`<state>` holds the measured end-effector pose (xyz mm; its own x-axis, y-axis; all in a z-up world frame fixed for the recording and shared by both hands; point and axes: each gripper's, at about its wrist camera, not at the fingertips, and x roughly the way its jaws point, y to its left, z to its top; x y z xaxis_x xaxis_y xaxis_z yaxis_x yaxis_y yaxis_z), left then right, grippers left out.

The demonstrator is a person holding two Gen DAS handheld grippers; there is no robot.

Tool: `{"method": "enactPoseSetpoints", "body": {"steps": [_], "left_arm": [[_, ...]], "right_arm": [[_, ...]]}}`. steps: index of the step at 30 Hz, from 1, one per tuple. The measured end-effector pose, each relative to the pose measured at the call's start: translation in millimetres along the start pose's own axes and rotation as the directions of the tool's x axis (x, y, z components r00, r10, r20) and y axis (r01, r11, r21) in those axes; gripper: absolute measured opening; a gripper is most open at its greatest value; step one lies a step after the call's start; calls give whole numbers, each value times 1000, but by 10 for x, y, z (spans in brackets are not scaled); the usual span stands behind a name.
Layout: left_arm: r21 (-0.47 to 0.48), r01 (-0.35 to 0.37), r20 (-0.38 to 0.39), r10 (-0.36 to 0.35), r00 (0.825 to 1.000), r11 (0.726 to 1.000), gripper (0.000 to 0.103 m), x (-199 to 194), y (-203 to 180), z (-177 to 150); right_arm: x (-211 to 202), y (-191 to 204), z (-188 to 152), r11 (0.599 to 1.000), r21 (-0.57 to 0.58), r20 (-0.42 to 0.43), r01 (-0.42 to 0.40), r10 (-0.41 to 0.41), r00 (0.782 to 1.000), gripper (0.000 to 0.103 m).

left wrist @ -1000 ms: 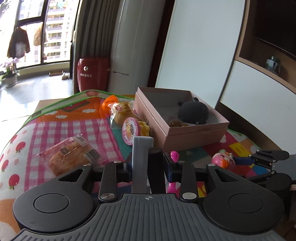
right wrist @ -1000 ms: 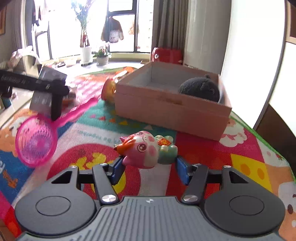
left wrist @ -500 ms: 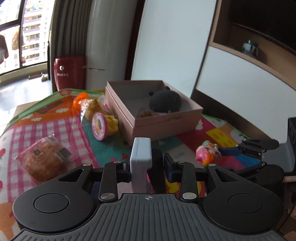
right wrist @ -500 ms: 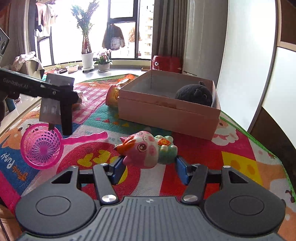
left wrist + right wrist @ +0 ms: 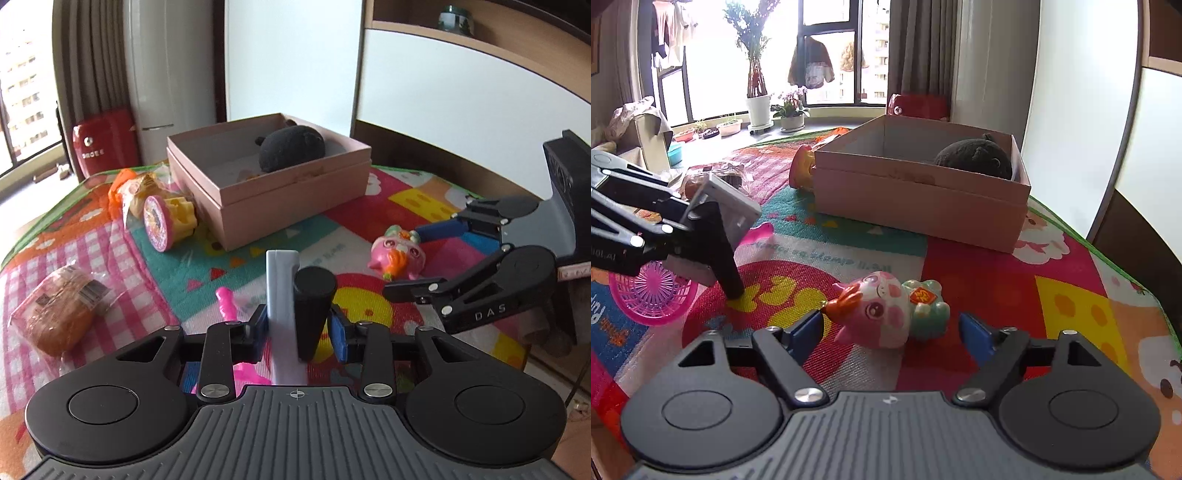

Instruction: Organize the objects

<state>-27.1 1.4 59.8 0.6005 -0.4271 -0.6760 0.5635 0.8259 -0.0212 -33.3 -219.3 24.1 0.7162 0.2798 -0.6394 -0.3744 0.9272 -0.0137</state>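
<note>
The right gripper [image 5: 890, 328] is sitting low over the mat [image 5: 997, 280], its jaws having just been opening; they are now standing spread on either side of the pig toy [image 5: 886, 310], which is lying on the mat, pads clear of it. The left gripper [image 5: 299, 332] is pinching a white block [image 5: 281, 295] and a black cone [image 5: 312, 306] together, its jaws having just been easing slightly apart. A pink net [image 5: 652, 295] is lying beneath it. The box [image 5: 923, 199] is holding a black plush [image 5: 975, 158].
</note>
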Motion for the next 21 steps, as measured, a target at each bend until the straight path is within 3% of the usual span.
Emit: {"method": "enactPoseSetpoints", "body": {"steps": [4,15,21], "left_arm": [[-27,-23,7,23,1000,999,39,24,45,-16],[-9,5,28,-4,1000,1000,39,-49,14,-5],[19,52,53,-53,997,998,41,-169,-31,-25]], "right_arm": [[61,-14,15,1000,24,-14,0,0,1000,84],[83,-7,46,999,42,-18,-19,19,1000,88],[91,-27,44,998,51,-20,-26,27,999,92]]}}
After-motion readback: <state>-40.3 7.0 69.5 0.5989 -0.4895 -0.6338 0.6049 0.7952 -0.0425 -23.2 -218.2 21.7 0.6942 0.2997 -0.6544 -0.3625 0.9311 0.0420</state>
